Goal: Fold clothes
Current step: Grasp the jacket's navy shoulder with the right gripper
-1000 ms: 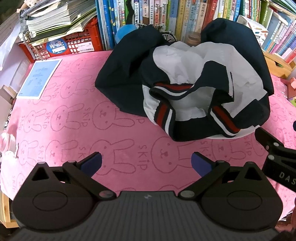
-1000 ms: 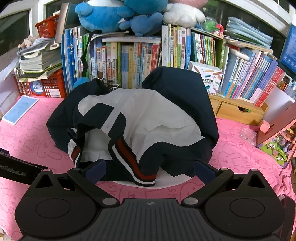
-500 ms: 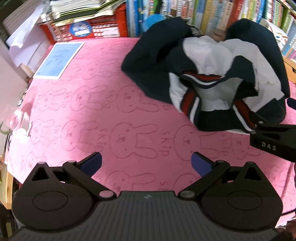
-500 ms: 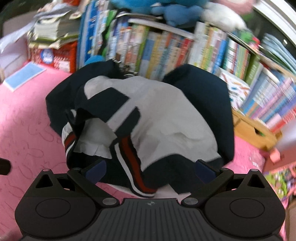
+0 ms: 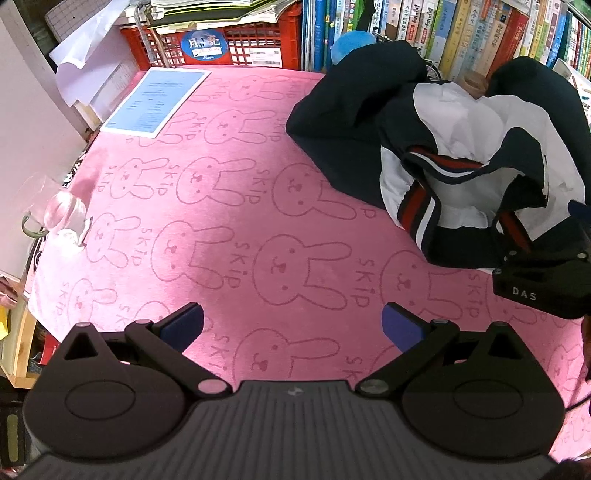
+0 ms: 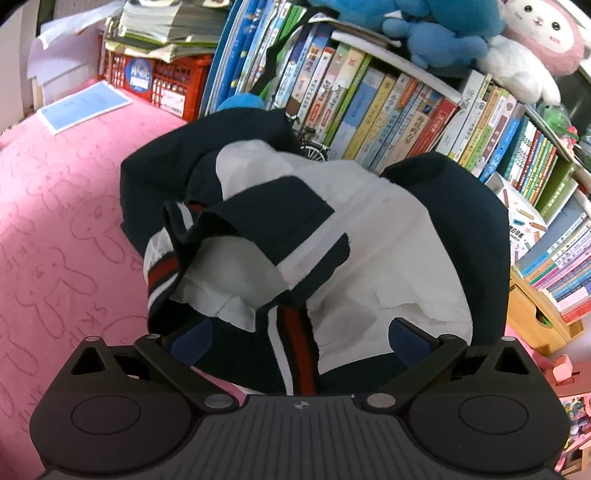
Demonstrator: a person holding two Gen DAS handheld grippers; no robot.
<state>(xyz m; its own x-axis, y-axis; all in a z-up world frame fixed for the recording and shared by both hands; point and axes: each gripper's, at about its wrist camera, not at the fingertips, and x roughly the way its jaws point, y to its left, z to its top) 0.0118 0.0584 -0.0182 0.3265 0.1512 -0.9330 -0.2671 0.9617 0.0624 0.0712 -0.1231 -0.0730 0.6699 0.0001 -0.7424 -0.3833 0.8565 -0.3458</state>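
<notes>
Clothes for folding amount to one crumpled jacket (image 5: 443,155), navy outside with a white lining and red-and-white striped bands, heaped at the upper right of the left wrist view and filling the middle of the right wrist view (image 6: 314,236). It lies on a pink blanket (image 5: 258,221) printed with rabbit outlines.

In the left wrist view, going from the left: a clear glass (image 5: 64,218) sits at the left edge of the blanket; a blue sheet of paper (image 5: 155,101) lies flat in the upper left; a red crate (image 5: 236,48) stands behind it at the top, with a row of books (image 5: 461,33) running on to the upper right. The left gripper (image 5: 291,325) fills the bottom of the frame, its fingers spread wide over bare blanket, apart from the jacket. At the right edge the dark body of the right gripper (image 5: 539,284) rests against the jacket's lower hem.

In the right wrist view, the right gripper (image 6: 301,336) has its fingers spread wide, one on either side of the striped hem, with nothing pinched. Plush toys (image 6: 461,33) sit on top of the books at the upper right.
</notes>
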